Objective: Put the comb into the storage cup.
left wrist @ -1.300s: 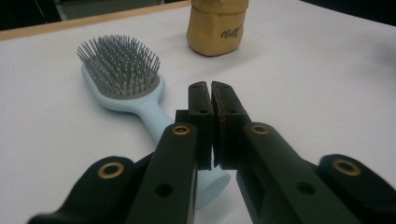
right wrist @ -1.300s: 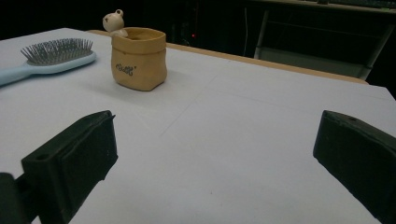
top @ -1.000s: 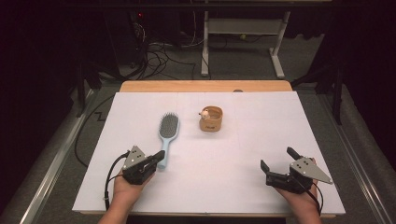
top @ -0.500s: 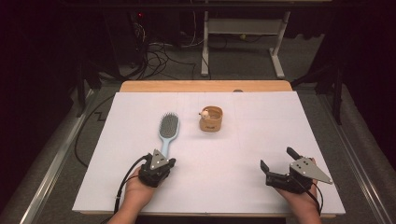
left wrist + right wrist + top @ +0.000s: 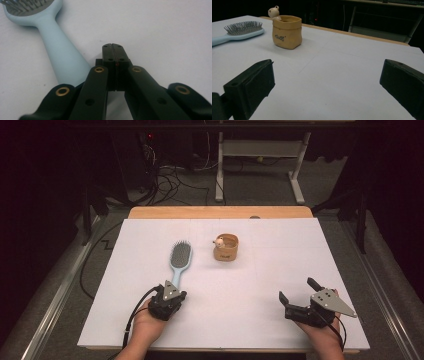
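Observation:
A light blue hairbrush (image 5: 179,260) lies left of centre on the white table cover (image 5: 260,270), bristles up, handle toward me. My left gripper (image 5: 173,291) sits at the handle's near end. In the left gripper view it (image 5: 114,50) is shut with nothing between the jaws, and the brush handle (image 5: 62,57) lies just to their left. A tan sack-shaped pot (image 5: 226,248) with a small bear figure on its rim stands right of the brush. My right gripper (image 5: 297,290) rests open near the front right. In the right gripper view it (image 5: 328,72) faces the pot (image 5: 287,31) and the brush (image 5: 239,31).
A wooden table edge (image 5: 220,212) shows behind the white cover. Beyond it are floor cables (image 5: 170,180) and a white stand (image 5: 260,165). Metal rails (image 5: 55,295) run along both sides of the table.
My left gripper has moved right, from left of the handle's end to right at it, and turned to point along the brush. The right gripper has not moved.

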A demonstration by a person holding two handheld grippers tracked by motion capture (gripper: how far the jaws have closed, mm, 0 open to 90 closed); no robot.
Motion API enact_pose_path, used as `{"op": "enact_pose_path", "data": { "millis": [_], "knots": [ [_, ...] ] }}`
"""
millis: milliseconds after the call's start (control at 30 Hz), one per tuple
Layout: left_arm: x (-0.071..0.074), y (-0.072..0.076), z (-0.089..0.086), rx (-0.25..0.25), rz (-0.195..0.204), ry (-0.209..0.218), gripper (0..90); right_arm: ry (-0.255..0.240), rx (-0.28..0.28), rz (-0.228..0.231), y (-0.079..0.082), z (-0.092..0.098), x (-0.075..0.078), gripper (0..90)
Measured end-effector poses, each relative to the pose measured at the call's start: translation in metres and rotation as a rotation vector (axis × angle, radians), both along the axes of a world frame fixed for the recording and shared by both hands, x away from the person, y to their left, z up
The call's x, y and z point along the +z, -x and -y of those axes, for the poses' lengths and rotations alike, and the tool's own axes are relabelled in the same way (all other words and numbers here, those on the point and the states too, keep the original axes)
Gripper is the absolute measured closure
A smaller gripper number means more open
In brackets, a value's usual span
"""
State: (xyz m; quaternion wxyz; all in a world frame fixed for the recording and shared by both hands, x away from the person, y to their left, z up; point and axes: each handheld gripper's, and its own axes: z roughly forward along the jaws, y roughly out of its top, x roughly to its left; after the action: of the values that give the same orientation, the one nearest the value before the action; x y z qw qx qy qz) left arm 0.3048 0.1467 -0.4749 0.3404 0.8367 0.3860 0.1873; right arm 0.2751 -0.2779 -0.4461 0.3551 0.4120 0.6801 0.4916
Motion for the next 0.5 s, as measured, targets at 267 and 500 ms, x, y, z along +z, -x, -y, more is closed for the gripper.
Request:
{"op": "enact_pose_path", "data": {
  "millis": [267, 500],
  "knots": [
    [0.000, 0.000, -0.013, 0.026, -0.011, 0.009, 90.0, -0.003, -0.002, 0.004, 0.001, 0.001, 0.001, 0.2],
    [0.001, 0.000, -0.030, 0.056, -0.012, 0.034, 90.0, -0.009, -0.003, 0.006, 0.002, 0.003, 0.002, 0.2]
  ]
}}
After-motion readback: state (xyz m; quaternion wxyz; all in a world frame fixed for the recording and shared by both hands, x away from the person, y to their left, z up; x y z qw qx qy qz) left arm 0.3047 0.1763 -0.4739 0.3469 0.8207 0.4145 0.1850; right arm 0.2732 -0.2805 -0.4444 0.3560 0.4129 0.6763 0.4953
